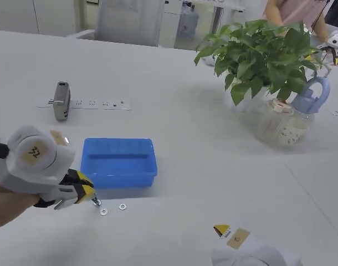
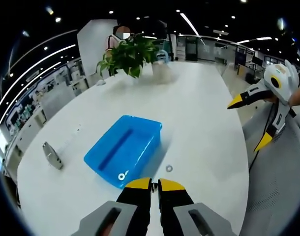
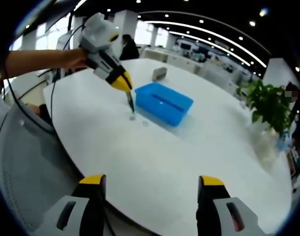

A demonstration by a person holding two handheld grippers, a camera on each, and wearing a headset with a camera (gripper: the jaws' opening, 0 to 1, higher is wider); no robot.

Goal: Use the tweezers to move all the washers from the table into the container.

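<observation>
My left gripper (image 1: 87,194) sits at the table's near left, shut on thin metal tweezers (image 1: 95,200) that stick out past its yellow tips. The tweezer tips (image 3: 131,109) point down just above a small washer (image 1: 103,211). A second washer (image 1: 122,206) lies a little to its right. Both rest on the white table just in front of the blue container (image 1: 119,160). In the left gripper view the jaws (image 2: 155,184) are pressed together, with one washer (image 2: 168,168) ahead. My right gripper (image 3: 151,180) is open, holds nothing and stays near the table's front edge (image 1: 241,244).
A leafy plant (image 1: 257,50) in a glass vase stands at the back right beside a blue-handled bottle (image 1: 310,100). A power strip (image 1: 86,103) with a grey device (image 1: 61,100) lies behind the container. A person (image 1: 293,11) is at the far end.
</observation>
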